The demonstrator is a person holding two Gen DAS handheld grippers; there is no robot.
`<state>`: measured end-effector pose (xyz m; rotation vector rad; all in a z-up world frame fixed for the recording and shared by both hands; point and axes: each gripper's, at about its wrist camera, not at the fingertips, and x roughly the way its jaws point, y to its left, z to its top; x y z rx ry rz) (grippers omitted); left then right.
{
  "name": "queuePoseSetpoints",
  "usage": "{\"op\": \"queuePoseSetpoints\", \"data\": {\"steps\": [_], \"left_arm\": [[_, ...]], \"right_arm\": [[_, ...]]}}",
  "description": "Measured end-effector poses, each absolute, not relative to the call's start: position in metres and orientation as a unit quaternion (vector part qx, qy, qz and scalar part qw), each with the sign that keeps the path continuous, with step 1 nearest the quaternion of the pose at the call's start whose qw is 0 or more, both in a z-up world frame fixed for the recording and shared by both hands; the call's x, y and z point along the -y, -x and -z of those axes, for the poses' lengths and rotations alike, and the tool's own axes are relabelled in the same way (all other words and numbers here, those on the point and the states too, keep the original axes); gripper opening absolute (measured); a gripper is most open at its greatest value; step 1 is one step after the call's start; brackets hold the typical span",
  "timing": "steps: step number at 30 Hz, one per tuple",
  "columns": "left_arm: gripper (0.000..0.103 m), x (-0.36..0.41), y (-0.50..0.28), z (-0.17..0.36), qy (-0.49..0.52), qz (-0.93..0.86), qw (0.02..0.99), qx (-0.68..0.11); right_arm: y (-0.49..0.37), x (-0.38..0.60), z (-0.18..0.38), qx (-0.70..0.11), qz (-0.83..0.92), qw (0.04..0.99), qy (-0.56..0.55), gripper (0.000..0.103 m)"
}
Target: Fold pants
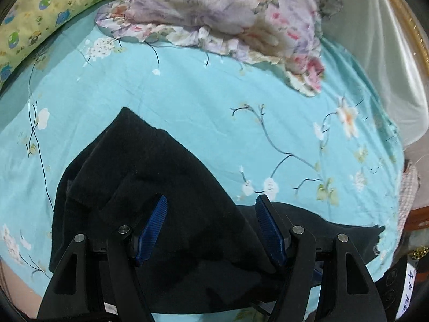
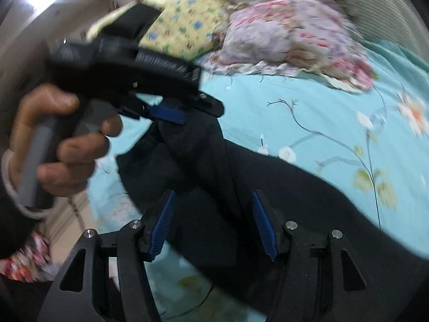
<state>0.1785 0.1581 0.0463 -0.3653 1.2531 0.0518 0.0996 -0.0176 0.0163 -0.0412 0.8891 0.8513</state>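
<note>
fold under way | pants (image 1: 150,177) bunched near bed (image 1: 201,102) edge, unflattened | left gripper (image 1: 211,204) and right gripper (image 2: 213,198) both parted around cloth; grip unclear

matt black fleecy cloth, the pants (image 1: 150,166), bunched between the jaws. ribbed blue rubbery pads (image 1: 154,228) inside matt black plastic fingers, with small shiny metal pins at the joints. beyond the jaws, smooth thin turquoise cotton-like sheet (image 1: 203,102), flower-printed; farther off, soft crumpled floral quilt (image 1: 228,8) and yellow printed pillow (image 1: 45,13) cloth. glossy gilt trim (image 1: 410,24) far right.
</note>
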Motion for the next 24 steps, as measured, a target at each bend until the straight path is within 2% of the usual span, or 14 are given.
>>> {"op": "queuePoseSetpoints", "data": {"steps": [2,3,4,6,7,12,13,16,20,24], "left_arm": [[0.066,-0.157,-0.182,-0.04,0.163,-0.028,0.791,-0.589],[0.059,-0.158,-0.183,-0.035,0.159,-0.033,0.789,-0.593],[0.048,-0.158,-0.184,-0.032,0.156,-0.036,0.788,-0.594],[0.036,-0.159,-0.184,-0.026,0.149,-0.038,0.787,-0.597],[0.03,-0.16,-0.182,-0.023,0.146,-0.037,0.789,-0.595],[0.012,-0.169,-0.165,-0.021,0.156,-0.029,0.808,-0.567],[0.01,-0.169,-0.162,-0.022,0.162,-0.025,0.811,-0.561],[0.006,-0.176,-0.147,-0.027,0.192,-0.012,0.819,-0.54],[0.005,-0.185,-0.128,-0.032,0.22,0.0,0.827,-0.517],[0.004,-0.187,-0.113,-0.039,0.239,0.011,0.833,-0.499]], "right_arm": [[-0.11,0.005,-0.009,-0.424,-0.404,0.81,0.039,0.06],[-0.115,0.001,-0.005,-0.428,-0.406,0.806,0.044,0.06],[-0.119,-0.003,-0.001,-0.434,-0.407,0.802,0.049,0.06],[-0.125,-0.009,0.007,-0.444,-0.408,0.796,0.054,0.059],[-0.126,-0.009,0.008,-0.441,-0.409,0.797,0.052,0.055],[-0.122,-0.003,0.006,-0.43,-0.422,0.797,0.049,0.037],[-0.122,-0.002,0.007,-0.431,-0.422,0.796,0.05,0.03],[-0.125,0.001,0.007,-0.435,-0.421,0.795,0.044,0.016],[-0.124,0.001,0.002,-0.428,-0.437,0.791,0.024,0.014],[-0.117,-0.019,0.0,-0.425,-0.436,0.791,0.059,0.014]]}}
